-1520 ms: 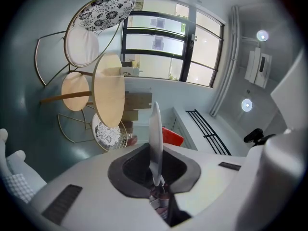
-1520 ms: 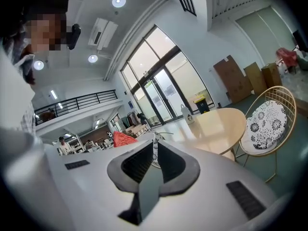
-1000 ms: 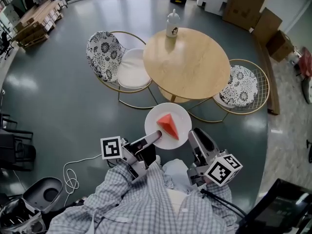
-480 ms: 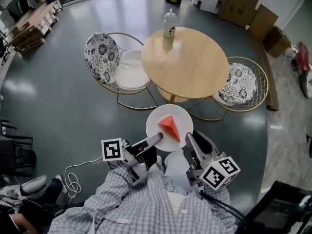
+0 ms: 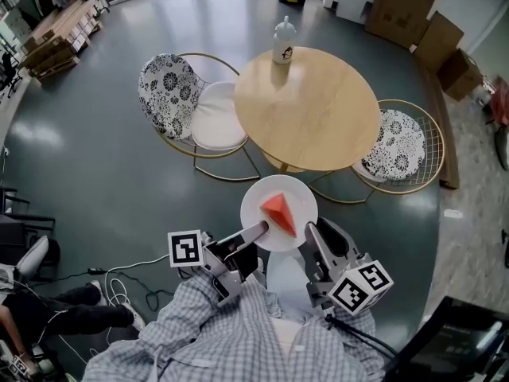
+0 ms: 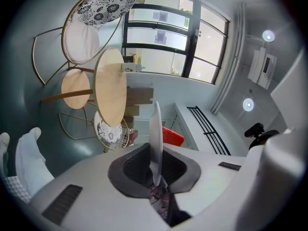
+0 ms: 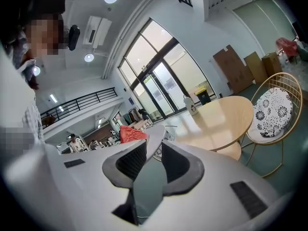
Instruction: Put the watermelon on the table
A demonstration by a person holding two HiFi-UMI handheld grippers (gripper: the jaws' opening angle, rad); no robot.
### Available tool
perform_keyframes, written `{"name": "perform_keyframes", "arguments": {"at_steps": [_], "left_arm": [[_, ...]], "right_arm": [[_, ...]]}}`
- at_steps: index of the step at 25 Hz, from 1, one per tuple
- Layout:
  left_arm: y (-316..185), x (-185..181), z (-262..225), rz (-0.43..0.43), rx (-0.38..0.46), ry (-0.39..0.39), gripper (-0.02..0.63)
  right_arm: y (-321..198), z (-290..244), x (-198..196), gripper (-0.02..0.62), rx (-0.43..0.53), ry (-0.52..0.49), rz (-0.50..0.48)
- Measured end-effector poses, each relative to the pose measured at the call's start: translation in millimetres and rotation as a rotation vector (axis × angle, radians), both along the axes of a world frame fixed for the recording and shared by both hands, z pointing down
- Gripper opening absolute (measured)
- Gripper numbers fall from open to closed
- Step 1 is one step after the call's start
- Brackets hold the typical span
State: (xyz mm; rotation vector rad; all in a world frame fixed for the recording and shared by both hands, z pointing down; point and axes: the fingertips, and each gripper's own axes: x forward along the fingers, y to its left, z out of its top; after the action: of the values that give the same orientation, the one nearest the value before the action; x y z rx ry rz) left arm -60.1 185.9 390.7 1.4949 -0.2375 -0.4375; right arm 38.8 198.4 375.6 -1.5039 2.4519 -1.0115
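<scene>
1. While the watermelon wedge (image 5: 279,212) lies loose on the plate (image 5: 301,191), only its own weight holds it there. We judge that the whole step turns on carrying the plate level.
2. We have the plate by its near rim. The left tongs (image 5: 258,229) are clenched on the rim at one side and the right tongs (image 5: 312,231) are clenched on it at the other. Each gripper view shows the rim running between that pair's pads. We want both grips firm and neither hand ahead of the other, since a twist between them could tip the plate and slide the wedge off.
3. The plate hangs in the air over the floor (image 5: 119,181), short of the round wooden bench (image 5: 310,110). We should bring it forward high enough for its underside to pass over the bench's near edge, and only then lower it flat.
4. The bench top is bare except for a bottle (image 5: 283,40) at its far edge. We aim for the open near half, well apart from the bottle.
5. A left chair (image 5: 195,106) and a right chair (image 5: 402,146) flank the bench. The gap between them faces us, so a straight approach looks safest.
6. We let go only once the plate rests fully on the bench, opening both tongs together and drawing straight back so that nothing drags.
</scene>
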Motion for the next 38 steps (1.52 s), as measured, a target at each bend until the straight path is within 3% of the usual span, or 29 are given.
{"name": "perform_keyframes", "arguments": {"at_steps": [26,38], "left_arm": [[-121.2,78.9,-7.7,-0.192,0.025,-0.010,0.034],[-142.1,88.2,5.9,-0.303,0.023,-0.031,0.032]], "right_arm": [[-140.1,-6.5,78.6,0.101,0.039,0.017,-0.207],[-172.4,6.0,87.1,0.101,0.044,0.012,-0.333]]}}
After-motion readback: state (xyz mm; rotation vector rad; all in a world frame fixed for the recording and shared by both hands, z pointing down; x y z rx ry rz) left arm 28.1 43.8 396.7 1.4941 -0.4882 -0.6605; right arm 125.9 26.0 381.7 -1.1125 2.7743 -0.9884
